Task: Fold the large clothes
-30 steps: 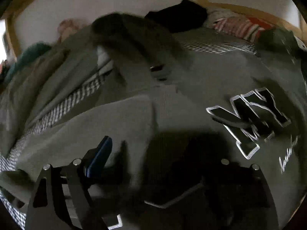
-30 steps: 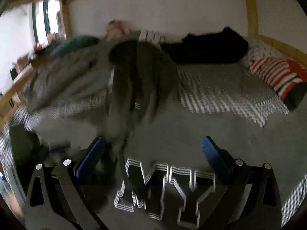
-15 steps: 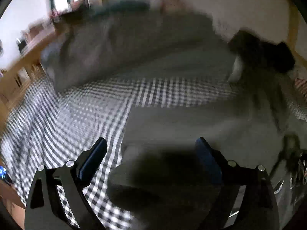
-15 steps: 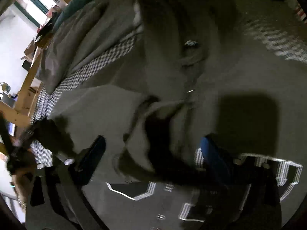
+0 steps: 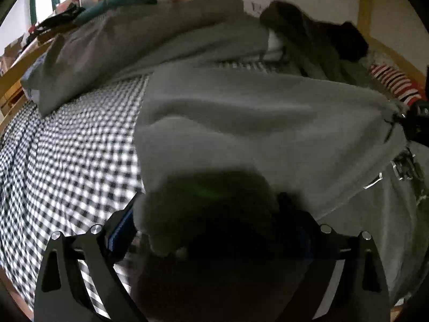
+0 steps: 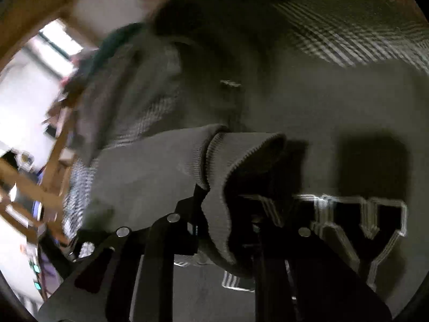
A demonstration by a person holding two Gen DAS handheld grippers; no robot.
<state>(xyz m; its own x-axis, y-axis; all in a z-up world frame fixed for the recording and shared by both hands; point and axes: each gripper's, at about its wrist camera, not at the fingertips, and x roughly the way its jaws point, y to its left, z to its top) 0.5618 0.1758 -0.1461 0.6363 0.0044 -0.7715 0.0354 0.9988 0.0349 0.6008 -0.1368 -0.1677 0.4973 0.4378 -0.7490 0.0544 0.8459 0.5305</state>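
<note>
While the right gripper (image 6: 225, 230) pinches the ribbed cuff (image 6: 217, 166) of the grey sweatshirt (image 5: 241, 123) at lower centre, the left gripper (image 5: 211, 225) has a bunched fold between half-closed fingers. From there the sleeve runs toward the upper right, over the lettered chest (image 6: 370, 222), so the right hand seems nearer the fold line. Beyond lies the checked bedsheet (image 5: 67, 147).

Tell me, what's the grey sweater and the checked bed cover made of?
The grey sweater looks like thick, matte knit, probably cotton fleece; its ribbed cuff, held in the right tongs, shows fine knit ridges. The checked cover looks like thin woven cloth, likely cotton.
</note>
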